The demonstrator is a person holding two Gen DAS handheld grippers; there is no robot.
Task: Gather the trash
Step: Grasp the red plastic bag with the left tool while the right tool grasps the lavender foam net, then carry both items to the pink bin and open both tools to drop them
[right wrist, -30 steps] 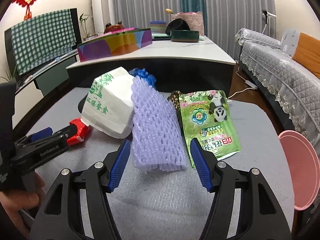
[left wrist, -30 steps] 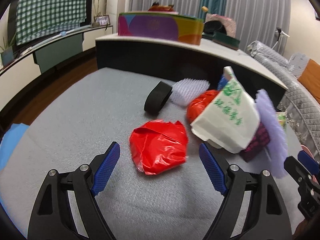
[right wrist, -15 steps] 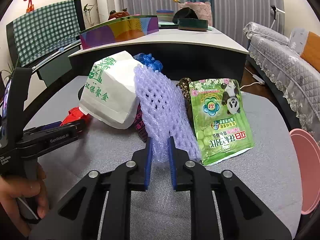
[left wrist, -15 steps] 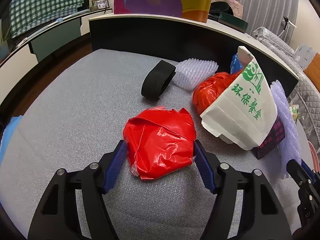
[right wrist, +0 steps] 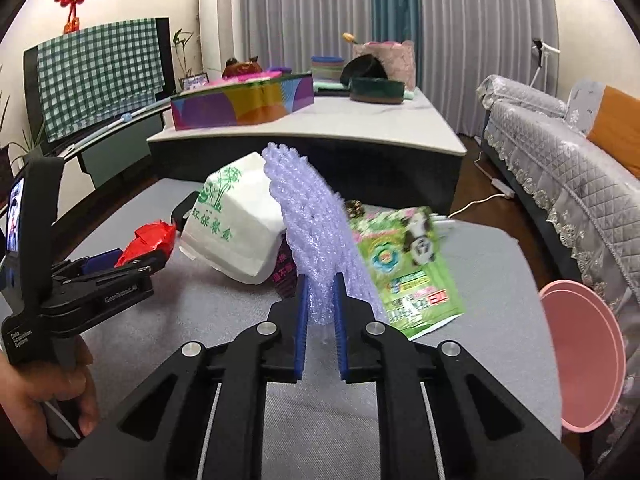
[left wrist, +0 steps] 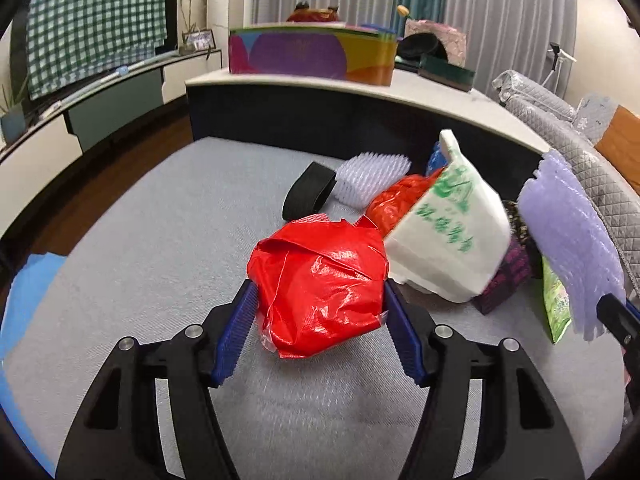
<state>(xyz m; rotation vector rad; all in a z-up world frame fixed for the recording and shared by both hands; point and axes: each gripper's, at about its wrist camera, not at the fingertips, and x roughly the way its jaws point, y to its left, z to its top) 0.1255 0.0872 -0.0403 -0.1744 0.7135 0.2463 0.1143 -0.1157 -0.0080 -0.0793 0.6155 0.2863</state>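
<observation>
We have the left gripper (left wrist: 318,312) clamped on a crumpled red plastic bag (left wrist: 320,288): its blue pads press on both sides of the bundle, the jaws closing a touch further on it, and the bag looks raised just above the grey cloth surface (left wrist: 160,240), though we cannot be sure it is clear of it. Our right gripper (right wrist: 319,316) has its jaws nearly together, pinching the lower edge of a lilac foam net sleeve (right wrist: 308,216) that stands up tall and leans a little to the left between the pads. Just left of the sleeve, in the right wrist view, lies a white paper bag with green print (right wrist: 236,220), and on its right a green snack pouch with a panda on it (right wrist: 404,268), tilted and blurred, leaning against the sleeve. In the left wrist view, a second red bag (left wrist: 396,200), a white foam net (left wrist: 370,176) and a black band (left wrist: 308,196) lie behind the held bundle, with a dark purple packet (left wrist: 508,276) tucked under the paper bag. A pink dish (right wrist: 580,356) sits at the right edge of the surface. A hand (right wrist: 44,404) grips the handle of the left tool.
</observation>
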